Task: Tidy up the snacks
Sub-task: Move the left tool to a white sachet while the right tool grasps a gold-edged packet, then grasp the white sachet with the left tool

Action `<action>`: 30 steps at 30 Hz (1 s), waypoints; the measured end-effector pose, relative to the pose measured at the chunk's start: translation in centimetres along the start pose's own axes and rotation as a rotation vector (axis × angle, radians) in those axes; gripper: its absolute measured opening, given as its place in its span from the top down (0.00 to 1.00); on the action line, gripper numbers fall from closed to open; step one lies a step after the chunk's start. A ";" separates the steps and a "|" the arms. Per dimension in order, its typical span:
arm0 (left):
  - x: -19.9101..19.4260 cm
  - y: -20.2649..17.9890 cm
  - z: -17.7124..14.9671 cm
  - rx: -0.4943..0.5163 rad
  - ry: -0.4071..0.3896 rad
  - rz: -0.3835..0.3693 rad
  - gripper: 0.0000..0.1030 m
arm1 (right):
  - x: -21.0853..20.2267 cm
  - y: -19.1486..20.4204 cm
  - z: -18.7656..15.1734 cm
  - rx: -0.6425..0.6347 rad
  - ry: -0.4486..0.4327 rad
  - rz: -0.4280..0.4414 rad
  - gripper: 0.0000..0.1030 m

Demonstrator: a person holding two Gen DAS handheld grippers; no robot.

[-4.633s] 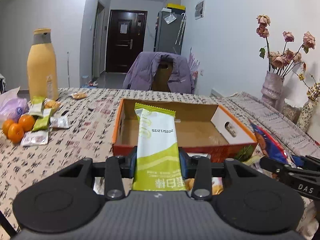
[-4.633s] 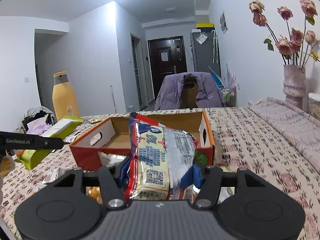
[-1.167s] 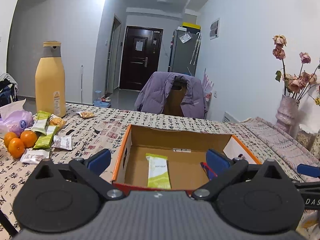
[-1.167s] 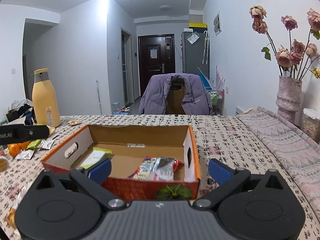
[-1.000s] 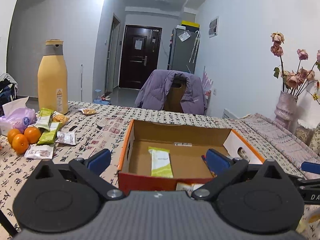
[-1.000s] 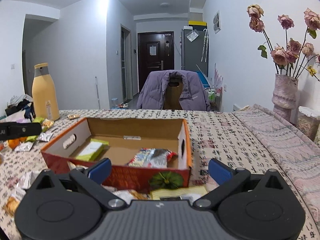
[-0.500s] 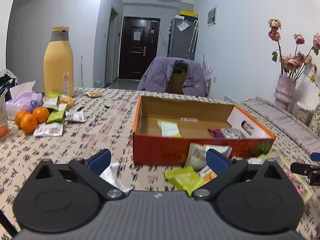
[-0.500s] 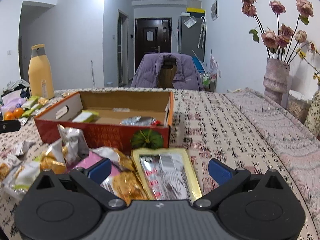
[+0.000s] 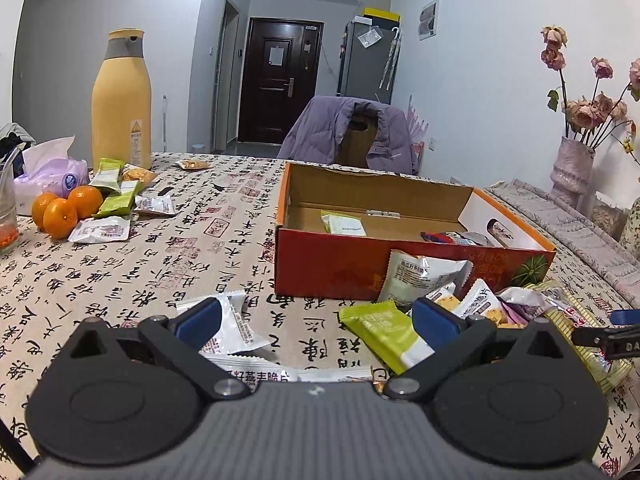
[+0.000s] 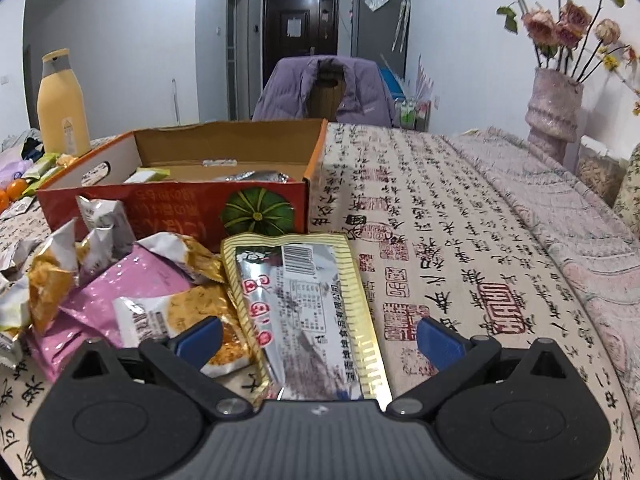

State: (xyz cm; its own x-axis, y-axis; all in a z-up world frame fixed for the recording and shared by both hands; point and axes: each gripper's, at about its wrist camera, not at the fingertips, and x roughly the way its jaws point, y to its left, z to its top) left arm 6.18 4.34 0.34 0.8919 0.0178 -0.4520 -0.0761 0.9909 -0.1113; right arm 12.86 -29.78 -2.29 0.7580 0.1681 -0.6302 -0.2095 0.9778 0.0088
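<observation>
Left gripper (image 9: 316,320) is spread wide, holding nothing, low in frame over a green packet (image 9: 384,334) and white packets. Right gripper (image 10: 318,336) gapes empty around a gold-edged packet (image 10: 304,304) with a barcode. The box (image 9: 332,268), centre frame, holds two snacks

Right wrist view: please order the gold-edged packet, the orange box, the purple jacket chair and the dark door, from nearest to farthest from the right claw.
1. Gold-edged packet: lying between the open fingers of the right claw.
2. Orange box: behind the packet, to the left.
3. Purple jacket chair: beyond the table's far edge.
4. Dark door: at the hallway's end.
</observation>
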 end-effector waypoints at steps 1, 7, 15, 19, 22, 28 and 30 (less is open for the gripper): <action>0.0 0.0 0.0 -0.002 0.002 0.000 0.00 | 0.4 -0.2 0.1 0.006 0.014 0.005 0.01; 0.2 0.1 -0.1 -0.010 0.003 0.006 0.00 | 1.7 -0.7 0.1 0.049 0.033 0.070 0.21; 0.7 0.0 0.0 -0.009 0.014 0.010 0.00 | 0.9 -0.3 -0.7 0.047 -0.010 0.067 0.49; 0.8 0.1 0.0 -0.010 0.017 0.018 0.00 | 0.2 0.2 -1.1 0.054 -0.048 0.047 0.54; 0.9 0.5 0.2 -0.014 0.019 0.034 0.00 | -0.4 0.2 -1.4 0.073 -0.083 0.034 0.56; 1.7 2.2 0.8 -0.030 0.034 0.105 0.00 | -1.7 0.0 -1.4 0.102 -0.147 0.015 0.56; 2.2 2.9 1.0 -0.037 0.046 0.131 0.00 | -2.0 0.0 -1.4 0.106 -0.160 0.008 0.56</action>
State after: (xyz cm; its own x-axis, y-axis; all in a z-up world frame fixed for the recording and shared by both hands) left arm 8.37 7.37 -0.07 0.8520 0.1396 -0.5047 -0.2077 0.9748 -0.0809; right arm 10.49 -30.25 -2.16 0.8468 0.1854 -0.4986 -0.1561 0.9826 0.1002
